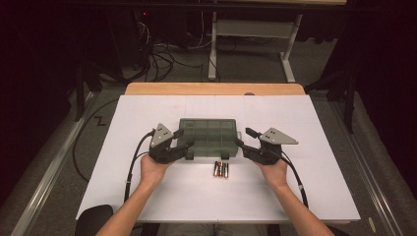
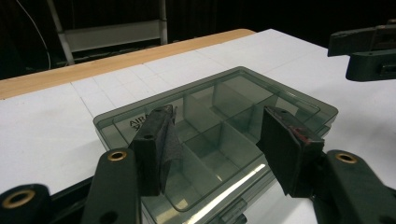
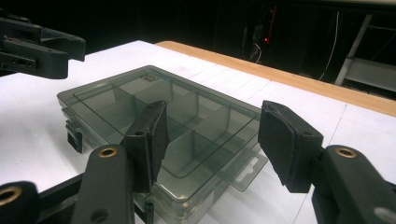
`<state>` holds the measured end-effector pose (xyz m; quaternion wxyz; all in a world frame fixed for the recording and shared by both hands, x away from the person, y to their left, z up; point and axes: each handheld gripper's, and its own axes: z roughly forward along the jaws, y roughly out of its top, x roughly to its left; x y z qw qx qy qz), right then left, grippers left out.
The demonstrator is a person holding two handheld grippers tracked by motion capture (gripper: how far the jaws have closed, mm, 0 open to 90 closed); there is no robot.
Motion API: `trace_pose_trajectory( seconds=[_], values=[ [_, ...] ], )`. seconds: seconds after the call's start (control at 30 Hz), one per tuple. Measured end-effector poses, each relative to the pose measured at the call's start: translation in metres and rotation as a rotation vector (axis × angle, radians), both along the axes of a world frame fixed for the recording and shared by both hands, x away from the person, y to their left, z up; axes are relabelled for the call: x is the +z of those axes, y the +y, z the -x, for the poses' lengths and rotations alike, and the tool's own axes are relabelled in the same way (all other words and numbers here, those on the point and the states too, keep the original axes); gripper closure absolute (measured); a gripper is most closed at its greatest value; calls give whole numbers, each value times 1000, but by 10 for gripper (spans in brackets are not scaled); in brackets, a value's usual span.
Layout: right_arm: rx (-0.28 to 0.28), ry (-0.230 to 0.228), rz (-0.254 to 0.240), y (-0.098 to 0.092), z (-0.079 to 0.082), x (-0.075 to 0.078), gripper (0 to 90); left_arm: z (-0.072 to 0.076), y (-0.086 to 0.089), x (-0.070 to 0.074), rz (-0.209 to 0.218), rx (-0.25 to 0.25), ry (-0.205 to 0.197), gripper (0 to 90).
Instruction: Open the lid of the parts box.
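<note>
Clear grey box [image 1: 209,136] with its lid shut, flat on the white table [image 1: 147,196], near the middle (dividers visible through the lid). Flanked by the left gripper [image 1: 183,145] and right gripper [image 1: 243,138], one at each end, jaws apart, nothing gripped. Batteries [image 1: 221,169] lying just in front.

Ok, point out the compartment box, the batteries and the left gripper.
compartment box [image 1: 209,132], high view, middle of its closed clear lid.
batteries [image 1: 221,169], high view, middle of the row lying on the table.
left gripper [image 1: 182,140], high view, midway between its fingertips.
</note>
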<state>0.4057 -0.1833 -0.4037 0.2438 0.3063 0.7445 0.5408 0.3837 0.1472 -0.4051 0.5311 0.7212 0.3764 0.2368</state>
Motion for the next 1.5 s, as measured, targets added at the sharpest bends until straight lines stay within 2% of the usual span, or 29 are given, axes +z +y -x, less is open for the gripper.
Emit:
trace_pose_trajectory(
  seconds=[0.13, 0.2, 0.37, 0.43, 0.47, 0.5, 0.53, 0.57, 0.67, 0.7, 0.73, 0.77, 0.8, 0.83, 0.87, 0.9, 0.93, 0.97, 1.17, 1.33, 1.5],
  values=[
    [-4, 16, 13, 2, -3, 2, 451, -1, -1, 1, -12, 0, 7, 449],
    [-6, 42, 21, 3, -3, 4, 475, -2, -2, 1, -16, 1, 10, 449],
    [-17, 89, 59, 1, -4, 7, 486, -3, 0, 5, -45, -3, 40, 453],
    [-20, 102, 74, 0, -5, 9, 499, -4, 0, 6, -58, 0, 64, 453],
    [-20, 102, 74, 0, -5, 9, 499, -4, 0, 6, -58, 0, 64, 451],
    [-21, 123, 90, -1, -5, 11, 507, -5, 1, 8, -75, 16, 110, 437],
    [-18, 129, 99, -1, -6, 11, 512, -5, 1, 8, -75, 16, 110, 427],
    [-17, 140, 124, -1, -6, 12, 522, -7, 2, 10, -100, 22, 152, 425],
    [-17, 148, 153, 0, -6, 13, 534, -8, 3, 10, -100, 25, 163, 430],
    [-12, 172, 171, 0, -6, 12, 537, -8, 4, 11, -109, 24, 180, 430],
    [-6, 184, 186, 0, -7, 12, 536, -8, 4, 11, -109, 24, 180, 430],
    [-7, 199, 197, 1, -8, 11, 536, -8, 4, 11, -118, 19, 202, 429],
    [-10, 213, 208, 1, -8, 10, 536, -8, 4, 11, -118, 19, 202, 429],
    [-9, 221, 217, 1, -9, 10, 535, -7, 6, 11, -117, 15, 227, 430],
    [-9, 221, 217, 1, -9, 10, 535, -7, 6, 11, -117, 15, 227, 435],
    [-14, 237, 217, 0, -10, 9, 539, -8, 7, 12, -118, 8, 262, 442],
    [-17, 247, 218, 0, -10, 9, 540, -8, 7, 12, -118, 8, 262, 446],
    [-19, 257, 223, 0, -10, 9, 543, -8, 9, 12, -128, 7, 281, 452],
    [-15, 284, 276, -1, -9, 12, 584, -6, 12, 13, -194, 14, 295, 467],
    [0, 322, 296, -3, -10, 12, 612, -5, 14, 13, -222, -8, 324, 479],
    [13, 356, 305, -4, -10, 11, 678, -5, 12, 16, -281, -15, 348, 507]
  ],
)
